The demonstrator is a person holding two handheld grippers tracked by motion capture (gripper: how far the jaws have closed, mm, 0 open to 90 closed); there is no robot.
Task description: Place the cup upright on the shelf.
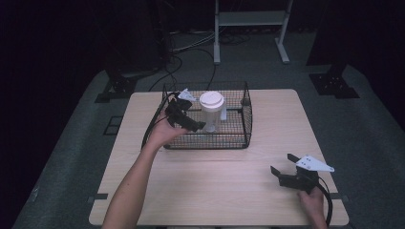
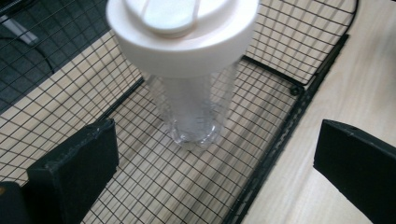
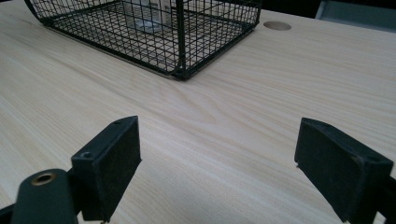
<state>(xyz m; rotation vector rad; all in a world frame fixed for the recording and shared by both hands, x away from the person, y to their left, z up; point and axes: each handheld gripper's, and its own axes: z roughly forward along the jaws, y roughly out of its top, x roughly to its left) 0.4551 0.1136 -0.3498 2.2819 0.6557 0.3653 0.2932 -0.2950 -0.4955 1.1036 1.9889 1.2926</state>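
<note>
A clear plastic bottle (image 1: 211, 114) with a wide white lid (image 2: 182, 37) stands upright inside a black wire basket (image 1: 248, 114) at the back middle of the table. My left gripper (image 1: 191, 122) reaches into the basket from its left side and is open, just short of the bottle. In the left gripper view the bottle's clear body (image 2: 194, 112) stands beyond the two wide-apart jaws of my left gripper (image 2: 210, 154), untouched. My right gripper (image 1: 282, 164) rests open over the table's front right with nothing between its fingers (image 3: 109, 163).
The basket's corner (image 3: 180, 46) rises ahead of the right gripper, across bare light wood table (image 1: 215, 186). A round hole (image 3: 276, 25) is in the tabletop beyond the basket. Cables and a white frame (image 1: 250, 19) lie on the dark floor behind.
</note>
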